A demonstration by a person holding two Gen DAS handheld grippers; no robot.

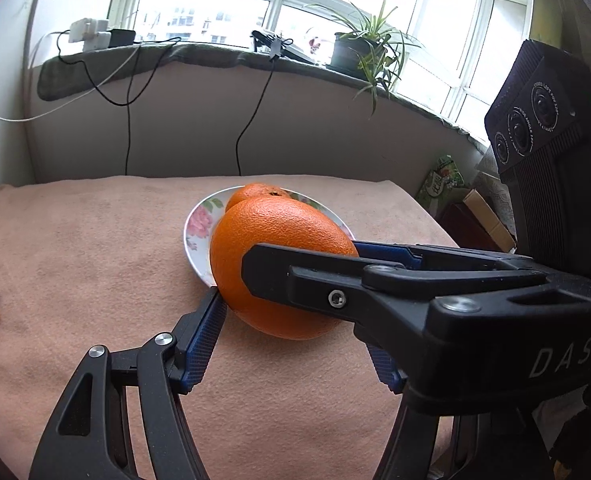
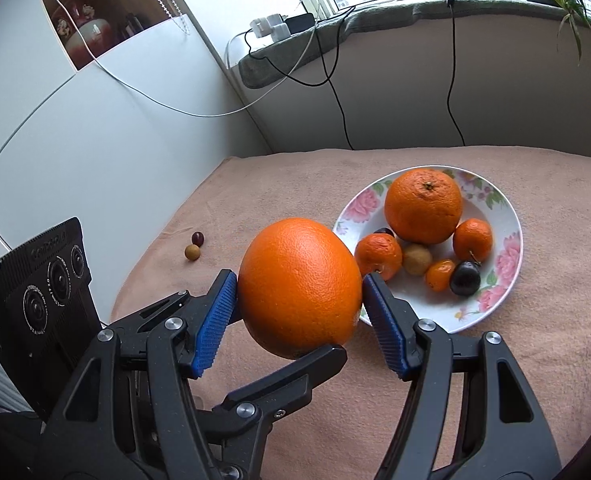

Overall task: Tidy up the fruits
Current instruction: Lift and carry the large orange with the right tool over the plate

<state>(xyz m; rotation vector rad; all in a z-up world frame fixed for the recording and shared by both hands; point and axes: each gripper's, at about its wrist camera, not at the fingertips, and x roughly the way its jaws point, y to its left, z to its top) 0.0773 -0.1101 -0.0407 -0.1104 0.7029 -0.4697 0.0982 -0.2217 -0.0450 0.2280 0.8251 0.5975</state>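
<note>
oranges first: a big orange (image 2: pixel 299 286) is held above the pink cloth (image 2: pixel 255 184), clamped between the blue pads of the right gripper (image 2: pixel 299 300) and also pinched by the left gripper (image 1: pixel 291 320). just right of it, the flowered plate (image 2: pixel 507 248) holds another orange (image 2: pixel 423 206), small citrus and a dark plum (image 2: pixel 465 278); two small fruits (image 2: pixel 194 246) lie far left.

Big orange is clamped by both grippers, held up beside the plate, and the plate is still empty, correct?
Not quite. The big orange is clamped by both the right gripper and the left gripper, but the plate is not empty: the right wrist view shows several fruits in it.
</note>
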